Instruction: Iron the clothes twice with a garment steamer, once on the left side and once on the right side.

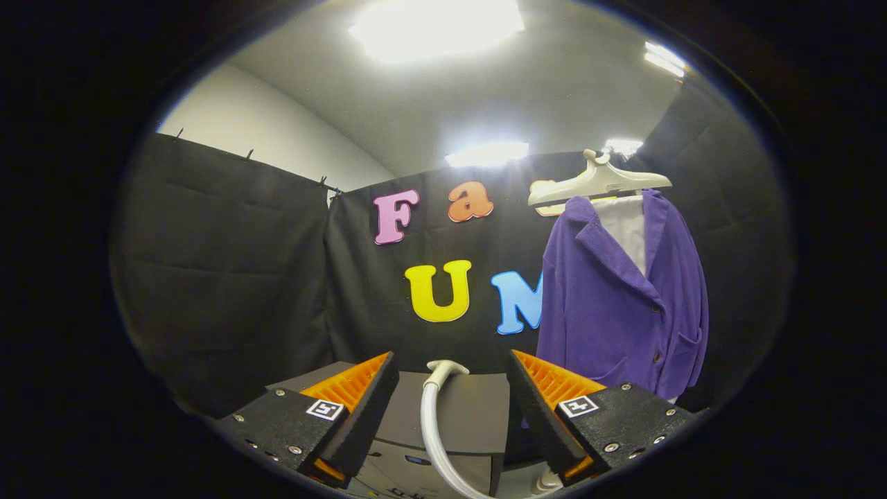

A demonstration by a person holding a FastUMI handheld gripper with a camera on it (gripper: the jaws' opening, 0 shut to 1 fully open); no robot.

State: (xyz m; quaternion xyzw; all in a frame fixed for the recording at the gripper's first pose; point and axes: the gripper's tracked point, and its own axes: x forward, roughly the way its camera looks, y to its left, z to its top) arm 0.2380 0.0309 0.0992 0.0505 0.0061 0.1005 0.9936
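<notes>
Gripper [452,388] is spread wide, grasping nothing. Steamer head [444,367] and hose [433,436] rest on the grey unit [478,416] between the fingers. Jacket [617,305] hangs far right on its hanger [596,184]. Step in hand, by judgement: pickup. Next: close on the steamer handle.

You have no readable writing on the things here. Each finger of the tongs [452,367] carries a small square marker tag [326,409] with a blocky pattern, not letters; the fingers stand wide apart.
</notes>
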